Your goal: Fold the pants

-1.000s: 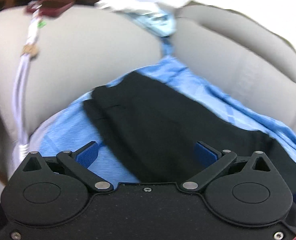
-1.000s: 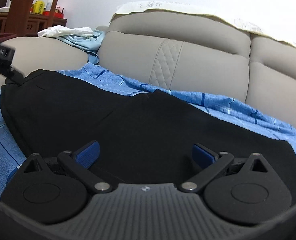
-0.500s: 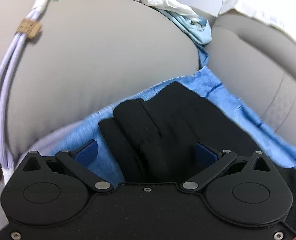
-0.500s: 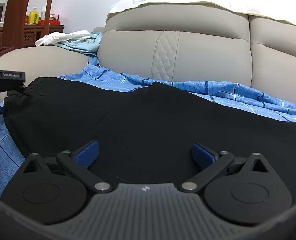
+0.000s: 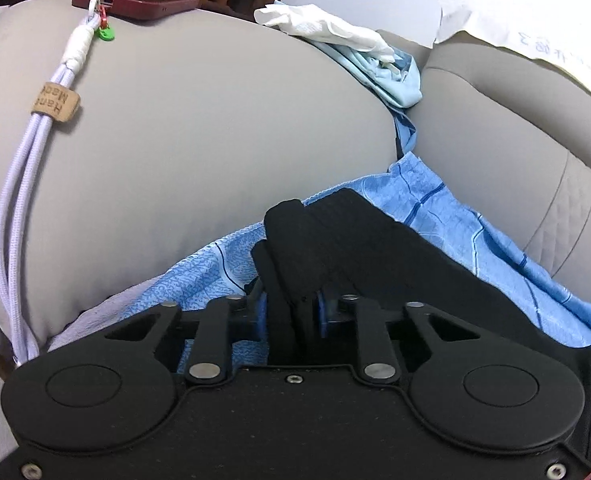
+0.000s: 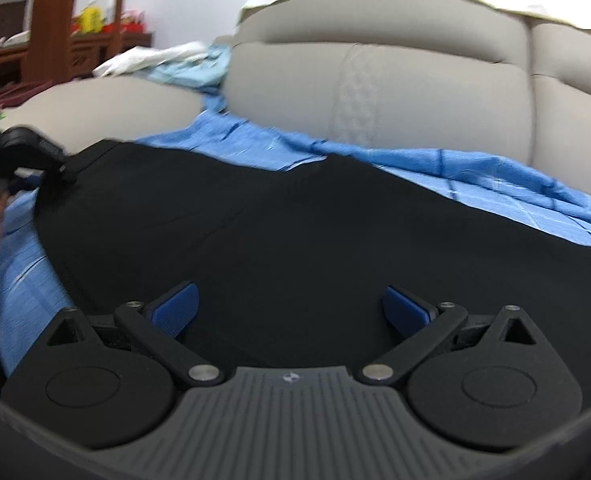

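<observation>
Black pants lie spread on a blue checked sheet over the sofa seat. My left gripper is shut on the bunched waistband corner of the pants, near the sofa armrest. It also shows at the left edge of the right wrist view, pinching the pants' corner. My right gripper is open, its blue pads wide apart just above the middle of the pants.
A grey sofa armrest rises ahead of the left gripper, with a red phone and its lilac cord on it. White and light blue cloths lie on the armrest. Sofa backrest cushions stand behind.
My left gripper has closed on the pants' waistband corner, which was between its open fingers before. My right gripper stays open and has shifted slightly over the pants.
</observation>
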